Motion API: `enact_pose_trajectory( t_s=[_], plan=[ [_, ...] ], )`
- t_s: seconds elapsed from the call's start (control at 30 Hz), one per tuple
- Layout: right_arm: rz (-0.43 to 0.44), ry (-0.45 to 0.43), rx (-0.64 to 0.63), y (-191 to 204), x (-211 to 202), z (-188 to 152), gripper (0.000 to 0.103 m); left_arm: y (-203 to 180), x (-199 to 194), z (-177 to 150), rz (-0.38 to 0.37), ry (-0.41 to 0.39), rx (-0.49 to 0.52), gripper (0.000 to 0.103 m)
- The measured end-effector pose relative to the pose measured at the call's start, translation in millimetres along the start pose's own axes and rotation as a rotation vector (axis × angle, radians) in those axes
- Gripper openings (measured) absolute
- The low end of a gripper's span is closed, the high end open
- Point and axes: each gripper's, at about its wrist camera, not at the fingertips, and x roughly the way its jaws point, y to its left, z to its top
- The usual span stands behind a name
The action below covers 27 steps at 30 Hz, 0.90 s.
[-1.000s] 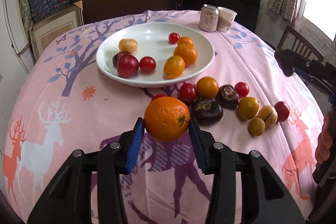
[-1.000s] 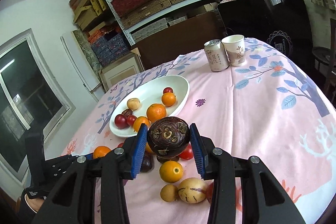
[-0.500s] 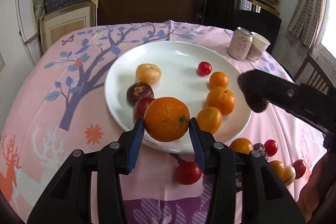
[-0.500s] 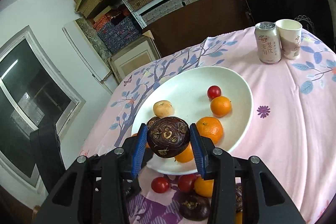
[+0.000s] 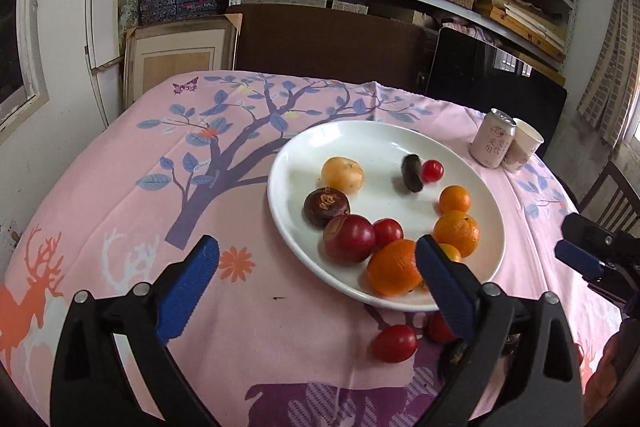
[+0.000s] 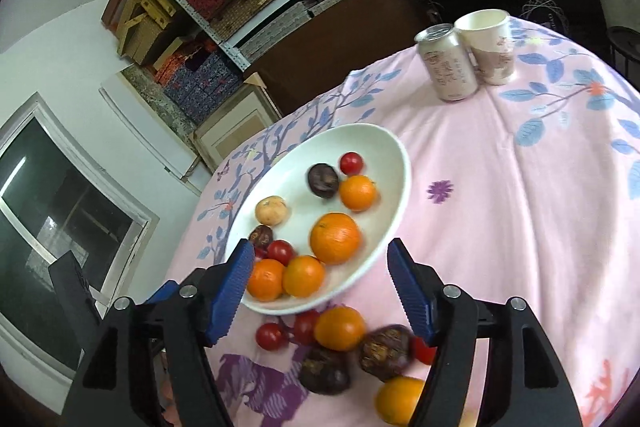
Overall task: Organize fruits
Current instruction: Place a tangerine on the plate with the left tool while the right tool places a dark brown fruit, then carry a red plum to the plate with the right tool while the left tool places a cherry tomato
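A white plate point(image 5: 296, 151) point(image 6: 394, 163) on the pink cloth holds oranges, red tomatoes, a tan fruit and dark brown fruits. My left gripper point(image 5: 316, 281) is open and empty just in front of the plate's near rim; a large orange point(image 5: 394, 267) lies on the plate beside its right finger. My right gripper point(image 6: 320, 285) is open and empty over the plate's near rim. A dark fruit point(image 6: 323, 180) point(image 5: 412, 173) lies blurred on the plate by a small tomato point(image 6: 351, 163). Several loose fruits point(image 6: 340, 327) lie on the cloth under the right gripper.
A drink can point(image 5: 492, 137) point(image 6: 448, 63) and a paper cup point(image 5: 524, 143) point(image 6: 490, 45) stand at the far right of the table. Shelves with boxes and a dark chair back stand behind the table. The right gripper shows at the right edge of the left wrist view point(image 5: 592, 255).
Both grippers have opened and let go: the large orange now lies on the plate's near side, the dark fruit lies further back on the plate. Both grippers drew back slightly.
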Motion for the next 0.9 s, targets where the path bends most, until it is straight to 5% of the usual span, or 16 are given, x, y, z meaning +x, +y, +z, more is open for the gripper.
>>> enact_pose_trajectory(
  t_s=[0.27,0.37,0.73,0.83,0.87,0.9],
  plan=[
    [-0.231,0.086,-0.300,-26.3,-62.4,-34.4,0.074,-18.5,-10.1,-25.4,0.007,0.031,0.086,0.097],
    [-0.228,0.162,-0.414,-24.9,-69.0,-61.1,0.074,-22.3,-9.4,-32.9,-0.006,0.051,0.090,0.097],
    [-0.342,0.268,-0.502,-40.2,-56.3,-91.4,0.072,-20.4,-5.8,-35.7,-0.014,0.077,0.107,0.097],
    [-0.340,0.298,-0.525,-41.9,-43.8,-88.6,0.058,-14.9,-7.4,-32.4,-0.018,0.074,0.093,0.097],
    [-0.321,0.300,-0.525,-42.0,-42.4,-86.2,0.038,-13.2,-8.2,-31.6,-0.015,0.074,0.089,0.097],
    [-0.320,0.305,-0.518,-43.3,-40.3,-83.5,0.038,-11.5,-8.5,-30.8,-0.012,0.075,0.084,0.097]
  ],
)
